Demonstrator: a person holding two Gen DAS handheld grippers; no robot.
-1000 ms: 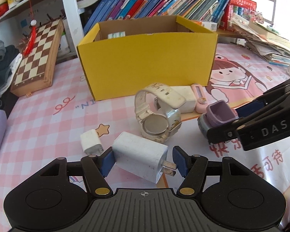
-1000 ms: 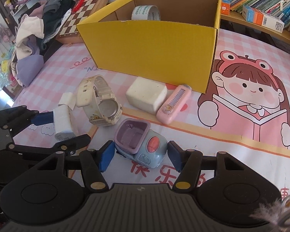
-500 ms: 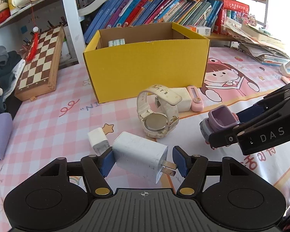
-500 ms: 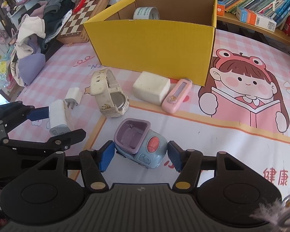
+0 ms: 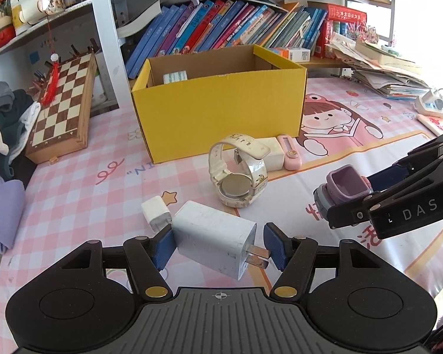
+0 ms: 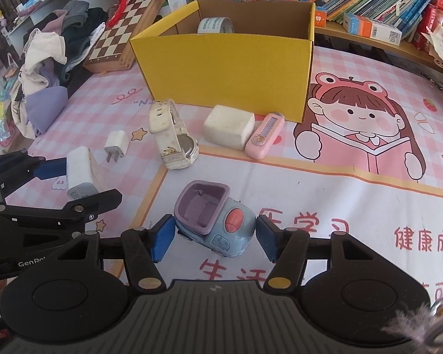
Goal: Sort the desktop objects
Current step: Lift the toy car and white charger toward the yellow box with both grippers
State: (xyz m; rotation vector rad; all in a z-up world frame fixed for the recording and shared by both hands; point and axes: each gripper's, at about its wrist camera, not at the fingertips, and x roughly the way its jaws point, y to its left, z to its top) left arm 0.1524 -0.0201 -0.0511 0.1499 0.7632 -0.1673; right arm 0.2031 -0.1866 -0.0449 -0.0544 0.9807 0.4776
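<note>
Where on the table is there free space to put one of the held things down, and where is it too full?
Free: the mat right of the pink case, over the cartoon girl; also the checked cloth between the chessboard and the yellow box. Crowded: in front of the box, where the watch, white block, pink case and small plug lie close.

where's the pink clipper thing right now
The pink clipper lies flat on the mat just in front of the yellow box, near its right corner, touching the right side of the cream block.
</note>
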